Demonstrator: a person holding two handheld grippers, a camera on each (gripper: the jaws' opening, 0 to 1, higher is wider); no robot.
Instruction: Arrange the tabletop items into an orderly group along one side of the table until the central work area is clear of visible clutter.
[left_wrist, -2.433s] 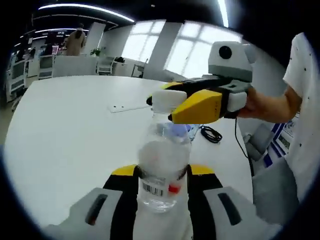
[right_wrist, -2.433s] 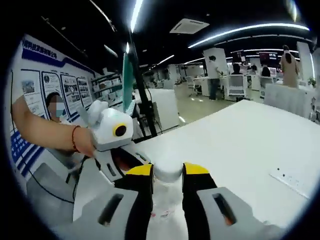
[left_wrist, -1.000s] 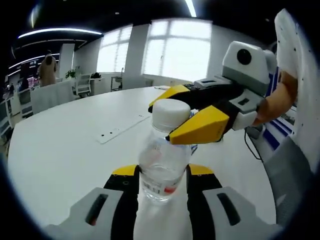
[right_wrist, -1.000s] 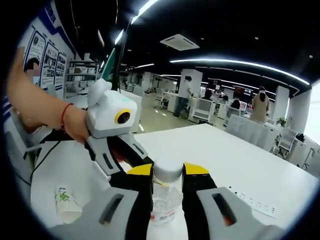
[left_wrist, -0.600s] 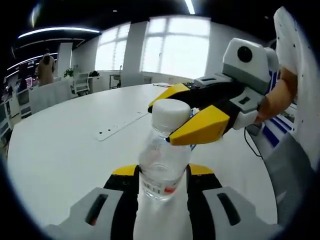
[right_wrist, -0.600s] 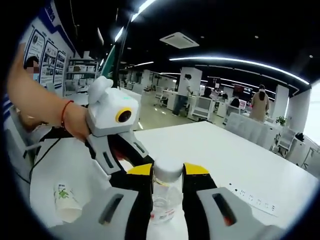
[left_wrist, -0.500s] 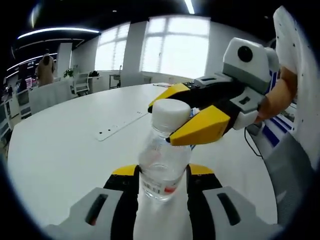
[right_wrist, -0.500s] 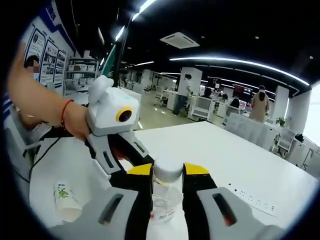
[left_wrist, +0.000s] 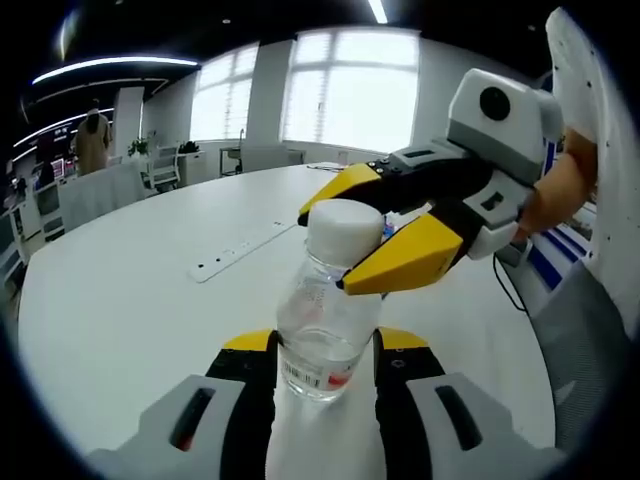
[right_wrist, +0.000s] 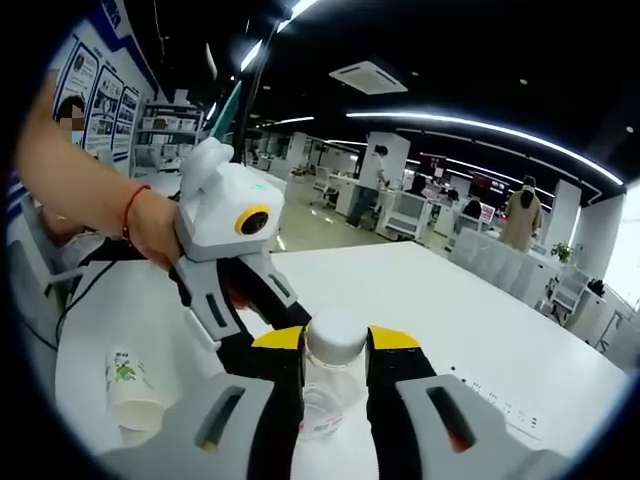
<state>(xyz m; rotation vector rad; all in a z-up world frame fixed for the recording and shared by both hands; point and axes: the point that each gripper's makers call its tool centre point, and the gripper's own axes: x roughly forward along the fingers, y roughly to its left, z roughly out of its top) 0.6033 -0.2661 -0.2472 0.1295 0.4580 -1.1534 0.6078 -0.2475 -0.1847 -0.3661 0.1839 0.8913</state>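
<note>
Left gripper view: the left tongs (left_wrist: 325, 352) are closed around the lower body of a clear bottle (left_wrist: 325, 320), which stands up between the yellow-tipped jaws above the white counter (left_wrist: 130, 290). The right tongs (left_wrist: 375, 235) come in from the right and pinch the white cap (left_wrist: 345, 222), one jaw behind it and one in front. The bottle looks nearly empty, so I judge it light; its thin plastic wall is likely to dent under a hard squeeze and is smooth enough to slip. The body near the label is the sound place to hold, and the ribbed cap gives the better purchase for a twist. A pale strip (left_wrist: 240, 250) lies farther off on the counter.

Right gripper view: the right tongs (right_wrist: 335, 365) grip the cap (right_wrist: 335, 335) from both sides, with the bottle (right_wrist: 318, 405) hanging below it between the jaws. The left tongs (right_wrist: 255, 310) reach in from the left, their tips hidden behind the bottle. This view adds a paper cup (right_wrist: 128, 385) lying on its side on the counter (right_wrist: 480, 330) at the left; the other view alone shows the label and the body grip.
</note>
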